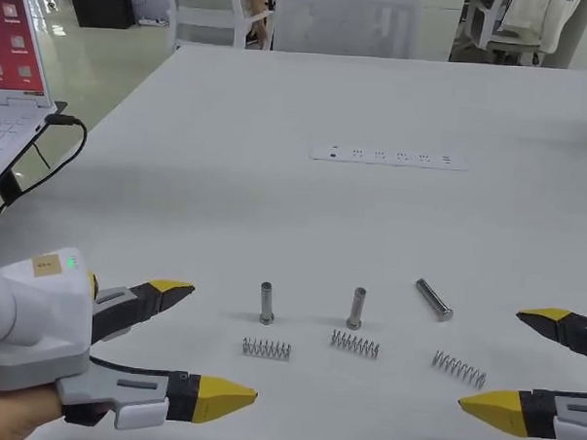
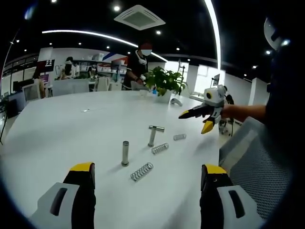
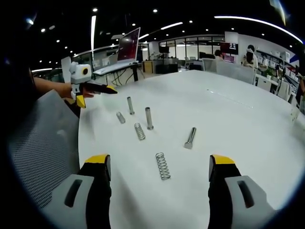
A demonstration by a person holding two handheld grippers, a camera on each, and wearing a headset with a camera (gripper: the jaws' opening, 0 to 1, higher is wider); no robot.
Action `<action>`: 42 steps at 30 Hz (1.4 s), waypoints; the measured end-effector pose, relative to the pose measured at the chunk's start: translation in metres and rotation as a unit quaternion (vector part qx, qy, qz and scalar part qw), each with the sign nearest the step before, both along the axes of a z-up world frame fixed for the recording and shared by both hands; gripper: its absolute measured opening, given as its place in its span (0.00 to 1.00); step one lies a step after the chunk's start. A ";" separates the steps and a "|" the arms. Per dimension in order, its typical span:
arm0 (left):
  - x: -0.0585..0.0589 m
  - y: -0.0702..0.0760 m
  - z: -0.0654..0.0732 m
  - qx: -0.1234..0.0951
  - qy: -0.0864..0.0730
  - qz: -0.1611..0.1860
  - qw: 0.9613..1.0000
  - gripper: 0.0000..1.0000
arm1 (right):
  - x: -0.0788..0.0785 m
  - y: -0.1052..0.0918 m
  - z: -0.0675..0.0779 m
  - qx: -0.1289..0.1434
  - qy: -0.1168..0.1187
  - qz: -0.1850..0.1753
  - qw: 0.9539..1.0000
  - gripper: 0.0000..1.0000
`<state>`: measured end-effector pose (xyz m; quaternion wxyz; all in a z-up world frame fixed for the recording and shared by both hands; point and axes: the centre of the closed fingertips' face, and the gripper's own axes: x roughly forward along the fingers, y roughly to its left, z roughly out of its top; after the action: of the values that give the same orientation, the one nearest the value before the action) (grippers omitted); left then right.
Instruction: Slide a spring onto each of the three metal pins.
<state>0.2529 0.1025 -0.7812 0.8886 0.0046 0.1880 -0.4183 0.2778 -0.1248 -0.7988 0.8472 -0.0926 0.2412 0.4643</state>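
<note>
L pin (image 1: pixel 266 303), mid pin (image 1: pixel 356 308): upright on bench (image 1: pixel 323 212).
R pin (image 1: pixel 433 299): lying flat.
Springs (image 1: pixel 354 344): 3 loose, one ~6 o'clock of each pin.
L gripper (image 1: pixel 210 343): your fingers wide, empty, 9 o'clock of springs.
R gripper (image 1: pixel 507 361): fingers wide, empty, 3 o'clock.

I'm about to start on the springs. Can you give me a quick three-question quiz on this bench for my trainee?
1. True or false: the right pin stands upright.
2. How many of the three springs already sit on a pin? A) none B) one C) three
3. Fill in: the left gripper and the right gripper are both ____.
Key: 1 false, it lies flat on the table; 2 A; 3 open.
</note>
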 end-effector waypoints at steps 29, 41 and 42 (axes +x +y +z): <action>-0.001 0.000 0.000 0.000 0.002 0.000 1.000 0.87 | 0.018 0.006 0.008 -0.013 -0.008 0.008 1.000 0.83; -0.002 0.001 0.001 0.000 0.001 0.002 1.000 0.87 | 0.031 0.016 0.017 -0.016 -0.018 0.017 1.000 0.82; -0.002 0.001 0.001 0.001 0.001 0.002 1.000 0.87 | 0.032 0.016 0.018 -0.017 -0.019 0.017 1.000 0.82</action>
<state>0.2513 0.1034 -0.7798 0.8893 0.0043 0.1891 -0.4163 0.3100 -0.1084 -0.7811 0.8418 -0.1196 0.2310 0.4729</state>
